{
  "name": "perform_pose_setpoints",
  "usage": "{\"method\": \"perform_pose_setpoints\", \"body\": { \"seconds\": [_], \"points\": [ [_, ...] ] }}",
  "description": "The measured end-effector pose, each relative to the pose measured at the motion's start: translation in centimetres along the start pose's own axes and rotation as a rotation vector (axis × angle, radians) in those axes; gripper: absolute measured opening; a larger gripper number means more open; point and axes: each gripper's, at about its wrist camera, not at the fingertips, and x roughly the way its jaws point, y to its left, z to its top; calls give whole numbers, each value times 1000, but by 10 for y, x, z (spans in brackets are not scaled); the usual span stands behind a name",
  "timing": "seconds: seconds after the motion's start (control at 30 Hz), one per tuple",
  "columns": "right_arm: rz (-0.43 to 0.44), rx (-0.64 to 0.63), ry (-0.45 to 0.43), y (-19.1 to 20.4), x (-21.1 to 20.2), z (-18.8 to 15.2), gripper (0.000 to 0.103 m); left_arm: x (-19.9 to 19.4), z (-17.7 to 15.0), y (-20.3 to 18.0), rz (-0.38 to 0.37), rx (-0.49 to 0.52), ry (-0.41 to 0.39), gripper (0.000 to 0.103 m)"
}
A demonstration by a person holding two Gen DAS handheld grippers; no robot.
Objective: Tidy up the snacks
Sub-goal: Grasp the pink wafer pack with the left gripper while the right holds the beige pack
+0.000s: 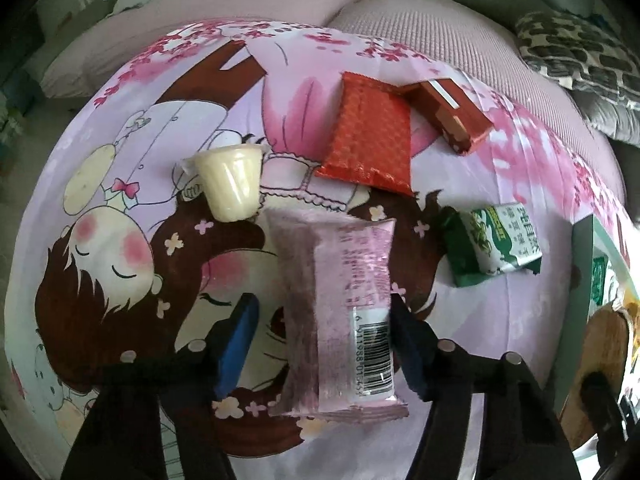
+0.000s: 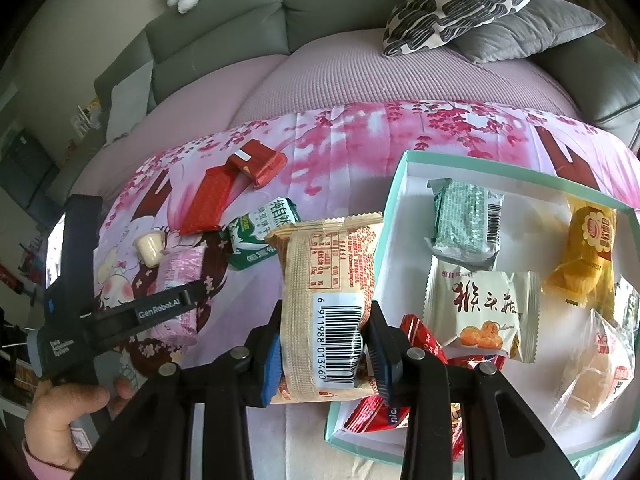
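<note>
- The left gripper points steeply down over a pink packet lying flat on the cartoon-print cloth that covers the bench.
- Its jaws straddle the packet's barcode end: the right pad touches the packet's edge, the left pad stands apart from it with cloth showing between, so the jaws are spread, not pinching.
- Just past the packet's far left corner a small pale jelly cup lies on its side.
- Further off lie a flat red packet and, touching its far right corner, a dark red box.
- To the right of the pink packet, apart from it, sits a green-and-white packet.
- The right gripper holds a beige packet upright, its jaws pinching it at the barcode end, above the cloth just left of the box.
- The box is teal-rimmed with a white floor, and stands on the cloth at the right.
- Inside it: a grey-green packet at the back, a white packet with orange fruit print in front of it, a yellow packet at the right, a clear wrapped pastry near the front right, and red packets at the front left, partly hidden by the gripper.
- In the right wrist view a hand grips the handle of the left gripper at the lower left.
</note>
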Motion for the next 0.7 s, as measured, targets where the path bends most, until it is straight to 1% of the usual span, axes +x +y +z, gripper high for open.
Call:
{"method": "perform_pose_setpoints", "body": {
  "seconds": [0.07,0.13,0.3,0.57,0.6,0.7],
  "points": [
    [0,1,0,0,0,0,40,2,2,7,-9,-19,-2,59],
    [0,1,2,0,0,1,40,1,1,13,-14,-35,-5,50],
    [-2,2,6,-1,1,0,40,-1,-4,14,-14,-46,-9,48],
    [-3,4,18,0,6,-1,40,9,-2,6,21,-27,-32,48],
    [-4,5,21,0,6,-1,40,10,-2,5,20,-30,-33,47],
    [-6,6,28,-1,9,-2,40,8,0,10,3,-58,-35,41]
  ]
}}
